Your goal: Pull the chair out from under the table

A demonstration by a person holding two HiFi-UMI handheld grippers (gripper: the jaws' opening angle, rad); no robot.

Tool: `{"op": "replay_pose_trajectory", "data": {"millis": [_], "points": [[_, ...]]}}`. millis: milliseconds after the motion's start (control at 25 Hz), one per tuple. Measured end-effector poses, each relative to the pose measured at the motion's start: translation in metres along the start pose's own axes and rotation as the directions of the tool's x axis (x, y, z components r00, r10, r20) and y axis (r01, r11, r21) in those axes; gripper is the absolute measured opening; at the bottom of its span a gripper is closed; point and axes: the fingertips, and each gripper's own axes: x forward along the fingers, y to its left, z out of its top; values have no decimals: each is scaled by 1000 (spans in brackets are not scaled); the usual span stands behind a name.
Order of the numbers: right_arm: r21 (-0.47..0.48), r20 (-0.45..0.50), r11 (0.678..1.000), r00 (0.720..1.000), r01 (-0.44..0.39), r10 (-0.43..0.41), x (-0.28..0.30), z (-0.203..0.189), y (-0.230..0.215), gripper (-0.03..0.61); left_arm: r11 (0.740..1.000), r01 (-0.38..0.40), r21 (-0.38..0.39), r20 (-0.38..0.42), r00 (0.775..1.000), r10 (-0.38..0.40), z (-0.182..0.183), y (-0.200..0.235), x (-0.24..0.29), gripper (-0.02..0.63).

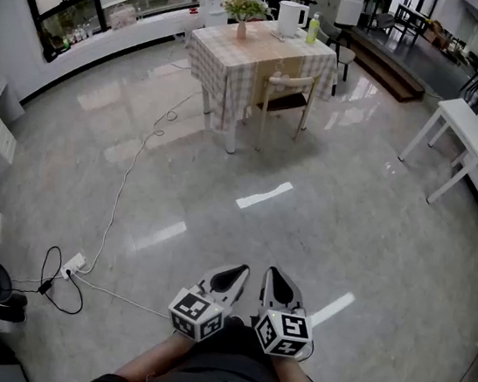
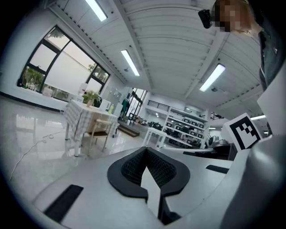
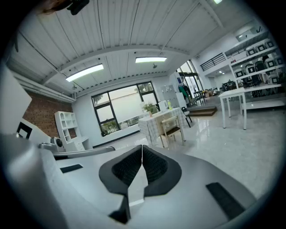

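status: approach step, not yet begun in earnest. the person stands on the open floor, well apart from the work area, with both claws held low in front of the body.

1. left claw (image 1: 231, 277): jaws together, nothing between them; the left gripper view shows the two pads meeting at the tips.
2. right claw (image 1: 277, 284): jaws together, likewise empty; it sits just beside the left claw, at its 3 o'clock.
3. chair (image 1: 286, 93): light wooden frame, at 12 o'clock from the person, far across the floor. it stands at the near side of the desk (image 1: 241, 54), backrest toward the person, seat tucked under the checked cloth.
4. on the desk: a potted plant (image 1: 245, 10), a white kettle (image 1: 290, 18) and a green bottle (image 1: 313, 28).
5. a cable (image 1: 118, 204) runs over the floor from about 10 o'clock toward the desk leg.

next move, as judged: walk toward 12 o'clock until the backrest is within reach, keeping right of the cable. spread one claw, or both, before contact, set the jaws around the top rail of the backrest, clamp, then draw the chair straight back toward 6 o'clock. pull level and slowly; a snagged cloth could disturb the items on the desk.
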Motion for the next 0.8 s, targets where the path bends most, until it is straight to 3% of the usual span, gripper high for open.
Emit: {"op": "replay_pose_trajectory", "data": {"millis": [400,800], "points": [[21,-9,1000,1000,5,-5,30,7,-20,14,1000,-2,-16,-8,1000,2,6,19,31,9],[13,-43,1000,999,28,-27,136,39,-48,14,1000,27,-3,-29,999,-27,48,88,112,9]]}}
